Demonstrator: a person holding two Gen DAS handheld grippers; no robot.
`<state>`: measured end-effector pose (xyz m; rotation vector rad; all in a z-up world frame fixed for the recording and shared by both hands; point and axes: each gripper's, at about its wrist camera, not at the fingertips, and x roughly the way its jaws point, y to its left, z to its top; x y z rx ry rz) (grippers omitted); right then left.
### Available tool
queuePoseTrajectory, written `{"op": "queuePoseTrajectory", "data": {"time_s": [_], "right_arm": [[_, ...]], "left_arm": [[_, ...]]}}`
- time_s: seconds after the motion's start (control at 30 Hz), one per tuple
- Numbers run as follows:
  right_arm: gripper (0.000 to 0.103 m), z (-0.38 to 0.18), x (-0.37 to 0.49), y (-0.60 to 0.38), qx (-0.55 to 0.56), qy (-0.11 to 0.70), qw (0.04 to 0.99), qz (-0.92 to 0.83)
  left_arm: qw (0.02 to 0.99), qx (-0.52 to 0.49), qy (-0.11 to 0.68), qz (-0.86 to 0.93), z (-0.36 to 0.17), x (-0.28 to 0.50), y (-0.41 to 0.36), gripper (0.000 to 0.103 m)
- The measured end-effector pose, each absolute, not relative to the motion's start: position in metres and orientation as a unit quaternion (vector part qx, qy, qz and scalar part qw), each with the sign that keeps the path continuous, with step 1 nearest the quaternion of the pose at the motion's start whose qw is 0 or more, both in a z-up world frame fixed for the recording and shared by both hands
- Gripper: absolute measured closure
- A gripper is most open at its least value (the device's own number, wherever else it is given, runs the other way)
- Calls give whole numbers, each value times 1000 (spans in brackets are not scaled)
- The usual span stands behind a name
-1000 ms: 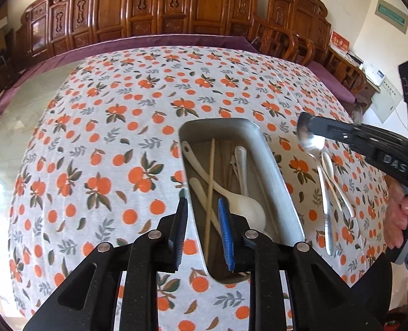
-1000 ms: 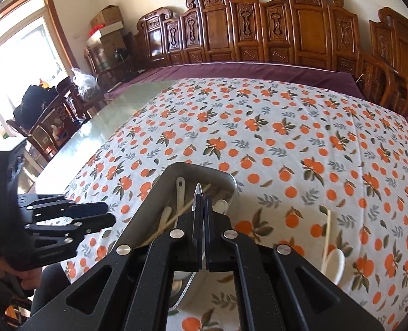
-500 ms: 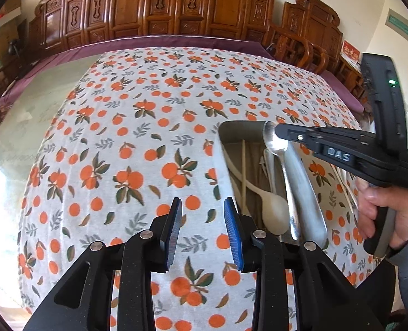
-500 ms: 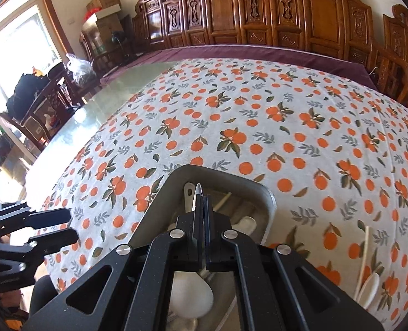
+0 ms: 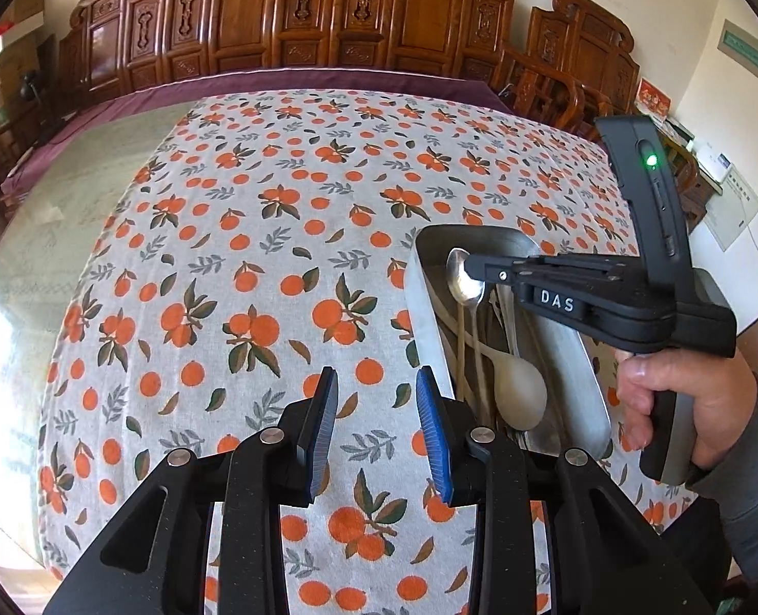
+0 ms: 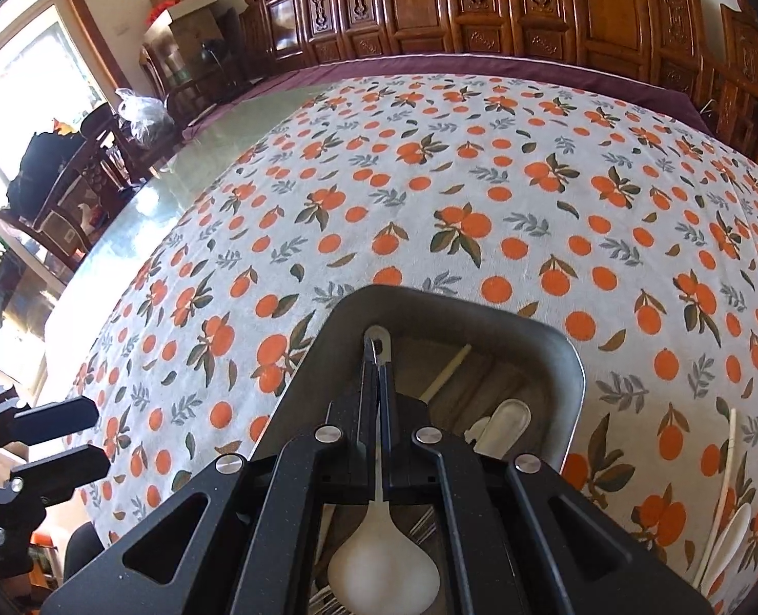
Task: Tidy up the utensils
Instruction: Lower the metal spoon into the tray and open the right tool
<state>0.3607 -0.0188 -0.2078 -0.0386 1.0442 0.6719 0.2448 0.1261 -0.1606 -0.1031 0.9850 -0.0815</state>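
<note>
**Utensil tray on orange-print counter: items and tongs**

- Metal tray [image 5: 581, 353]: oblong, steel-grey, standing on the counter [image 5: 255, 266], which wears a white cloth printed with oranges. All places below are given from this tray.
- Metal spoon [image 5: 464, 277]: above the tray's far end, bowl forward, clamped by its handle in the right tongs [image 5: 473, 267]. Their jaws are pressed together on it; in the right wrist view the spoon's edge [image 6: 377, 343] shows just past the tips of the right tongs [image 6: 377, 359].
- White plastic spoon [image 5: 519, 390]: lying inside the tray, bowl toward the near end, directly under the right tongs.
- Chopsticks [image 5: 462, 353] and further pale utensils: inside the tray, beside the white spoon; exact count unclear.
- Two white spoons [image 6: 727, 533]: on the cloth, outside the tray on its right.
- Left tongs [image 5: 376, 425]: just left of the tray's near end, over bare cloth, jaws apart, nothing between them.
- Hand [image 5: 686, 400]: right of the tray, gripping the right tongs' handle; grey sleeve.
- Carved wooden chairs [image 5: 358, 5]: beyond the counter's far edge.
</note>
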Motion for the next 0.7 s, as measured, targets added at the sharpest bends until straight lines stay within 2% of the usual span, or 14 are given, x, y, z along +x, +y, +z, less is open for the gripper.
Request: {"op": "queuePoseTrajectory", "data": {"time_s": [0.2, 0.5, 0.63, 0.7], "right_arm": [[97, -208, 359, -26, -16, 492, 812, 313], [97, -184, 343, -51, -13, 466, 825, 320], [95, -171, 329, -74, -11, 453, 834, 316], [82, -166, 322, -86, -4, 450, 835, 315]], "left_arm": [[880, -46, 470, -40, -156, 242, 120, 73], [883, -37, 465, -43, -146, 238, 106, 73], [885, -33, 461, -47, -143, 236, 96, 63], [887, -33, 457, -51, -141, 235, 91, 48]]}}
